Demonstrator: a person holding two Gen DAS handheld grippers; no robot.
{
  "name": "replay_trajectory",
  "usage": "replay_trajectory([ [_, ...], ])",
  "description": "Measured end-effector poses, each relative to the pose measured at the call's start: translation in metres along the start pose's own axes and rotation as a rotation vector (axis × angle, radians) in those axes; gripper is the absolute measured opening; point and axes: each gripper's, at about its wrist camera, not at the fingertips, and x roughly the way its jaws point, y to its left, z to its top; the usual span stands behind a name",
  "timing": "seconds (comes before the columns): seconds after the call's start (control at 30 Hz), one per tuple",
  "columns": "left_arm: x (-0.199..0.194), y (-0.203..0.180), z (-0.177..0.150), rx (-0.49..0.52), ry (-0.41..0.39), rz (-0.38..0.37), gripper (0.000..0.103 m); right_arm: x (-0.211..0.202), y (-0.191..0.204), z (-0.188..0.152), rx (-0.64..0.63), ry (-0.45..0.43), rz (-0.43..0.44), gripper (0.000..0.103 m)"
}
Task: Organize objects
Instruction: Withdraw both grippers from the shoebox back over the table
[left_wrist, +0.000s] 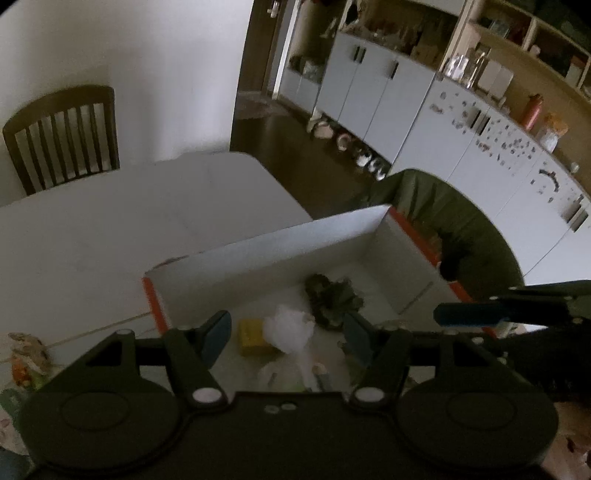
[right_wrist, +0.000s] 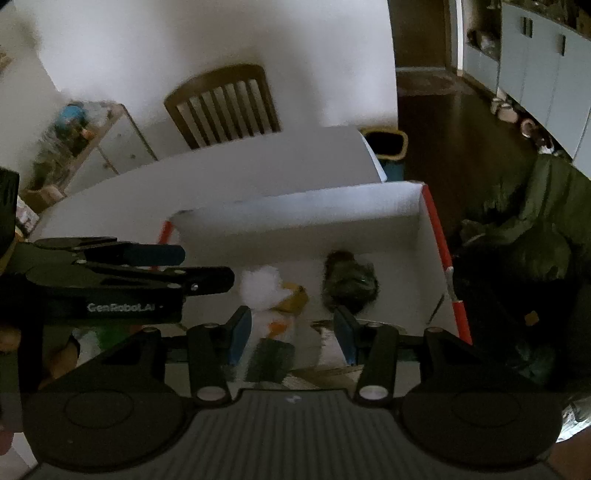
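A white cardboard box with orange edges (left_wrist: 280, 247) (right_wrist: 314, 206) stands on the white table. In it lie a white fluffy tuft (left_wrist: 290, 325) (right_wrist: 260, 284), a yellow block (left_wrist: 251, 338) (right_wrist: 295, 297) and a dark green crumpled thing (left_wrist: 332, 295) (right_wrist: 349, 282). My left gripper (left_wrist: 286, 334) is open and empty, held above the box over the tuft. My right gripper (right_wrist: 291, 334) is open and empty above the box's near side; it also shows at the right of the left wrist view (left_wrist: 480, 314). The left gripper shows at the left of the right wrist view (right_wrist: 155, 266).
The white table (left_wrist: 110, 229) (right_wrist: 240, 166) extends beyond the box. A wooden chair (left_wrist: 62, 136) (right_wrist: 225, 105) stands behind it. A dark green jacket (left_wrist: 454, 221) (right_wrist: 535, 229) lies to the right of the box. White cupboards (left_wrist: 406, 110) line the far wall.
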Motion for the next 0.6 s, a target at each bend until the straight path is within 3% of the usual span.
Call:
replay_trajectory([
  [0.2,-0.040,0.006,-0.016,0.026,-0.054,-0.001,0.067,-0.023,0.022,-0.008,-0.021,-0.059,0.004,0.049],
  [0.3,-0.058,0.012,-0.026,0.020,-0.071,-0.005,0.071,-0.034,0.036,-0.012,-0.030,-0.089,0.024,0.057],
  [0.47,-0.081,0.027,-0.041,-0.009,-0.079,-0.031,0.079,-0.046,0.063,-0.019,-0.037,-0.123,0.047,0.058],
  [0.6,-0.102,0.041,-0.051,-0.009,-0.106,-0.019,0.084,-0.053,0.086,-0.027,-0.049,-0.152,0.059,0.068],
])
